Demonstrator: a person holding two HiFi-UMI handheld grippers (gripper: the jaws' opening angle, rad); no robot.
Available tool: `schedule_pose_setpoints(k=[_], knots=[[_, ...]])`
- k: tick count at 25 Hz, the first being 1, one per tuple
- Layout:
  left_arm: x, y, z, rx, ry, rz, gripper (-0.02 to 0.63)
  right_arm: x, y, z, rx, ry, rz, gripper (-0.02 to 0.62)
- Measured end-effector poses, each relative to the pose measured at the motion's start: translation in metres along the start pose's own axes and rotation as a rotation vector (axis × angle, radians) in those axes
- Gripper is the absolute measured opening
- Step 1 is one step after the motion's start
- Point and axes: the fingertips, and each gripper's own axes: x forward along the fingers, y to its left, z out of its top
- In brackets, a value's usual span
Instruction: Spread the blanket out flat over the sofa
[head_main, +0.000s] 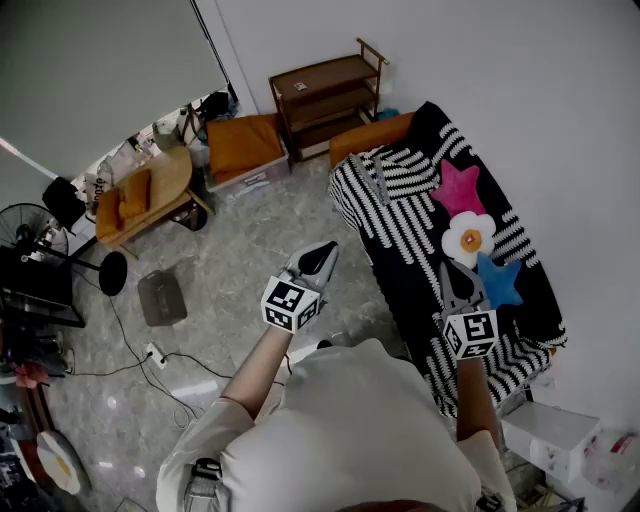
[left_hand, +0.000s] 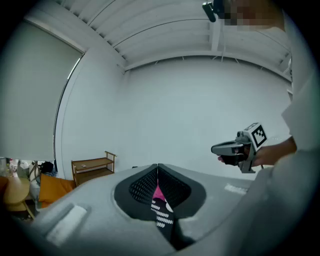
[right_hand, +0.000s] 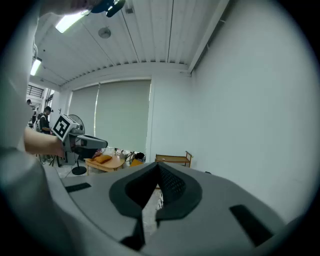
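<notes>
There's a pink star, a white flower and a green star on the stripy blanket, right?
Not quite. The second star is blue, not green. The head view shows it with the white flower and pink star on the stripy blanket.

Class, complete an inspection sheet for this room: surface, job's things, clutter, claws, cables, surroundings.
Surface: sofa, orange far end uncovered.
Job's things: striped blanket lies over the sofa, bunched near the far end.
Clutter: grey box on the floor; white box beside the sofa.
Claws: left claw and right claw shut, empty, in the air.
Cables: black cable runs to a power strip on the floor.
Surroundings: wooden shelf, round table, fan.
</notes>
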Motion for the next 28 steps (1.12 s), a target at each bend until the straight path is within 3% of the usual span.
schedule_pose_setpoints(k=[28], knots=[[-0.019, 0.005, -0.019, -0.047, 0.033, -0.04, 0.02, 0.003, 0.033, -0.013, 0.054, 0.024, -0.001, -0.002]])
